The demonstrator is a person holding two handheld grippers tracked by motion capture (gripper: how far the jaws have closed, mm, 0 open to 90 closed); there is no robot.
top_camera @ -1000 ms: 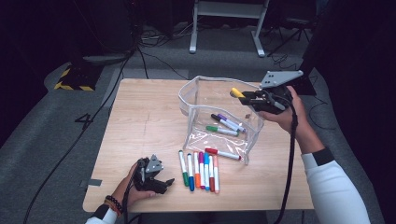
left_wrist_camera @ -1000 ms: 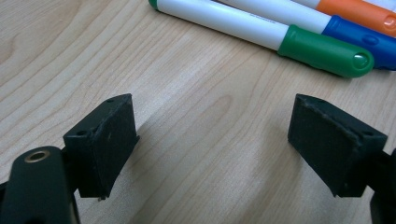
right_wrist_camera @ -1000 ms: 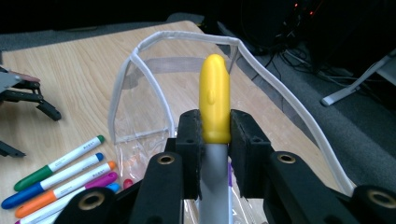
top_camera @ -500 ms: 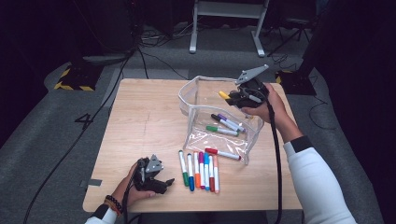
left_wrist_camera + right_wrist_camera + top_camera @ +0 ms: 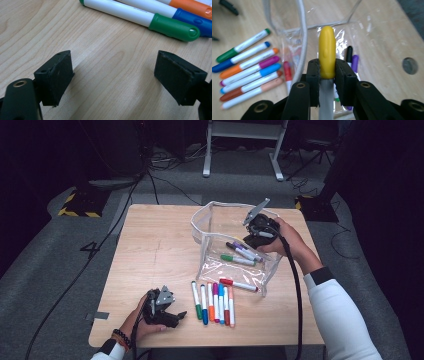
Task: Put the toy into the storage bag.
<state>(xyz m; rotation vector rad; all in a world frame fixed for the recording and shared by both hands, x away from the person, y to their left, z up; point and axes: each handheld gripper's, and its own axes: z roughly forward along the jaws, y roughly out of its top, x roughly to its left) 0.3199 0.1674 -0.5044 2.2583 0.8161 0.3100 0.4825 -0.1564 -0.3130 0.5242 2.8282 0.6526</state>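
The high view is soft and slightly grainy: the pale wooden worktop (image 5: 150, 250) is evenly lit from above while the surrounding floor falls into deep darkness. The clear plastic pouch (image 5: 210, 220) carries faint glare. In the left gripper view, wood grain is sharp with soft shadows beneath the jaws. The right gripper view blurs toward its edges.

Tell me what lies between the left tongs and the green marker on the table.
Only bare wooden table. In the left gripper view the open left tongs face the green marker with nothing between them.
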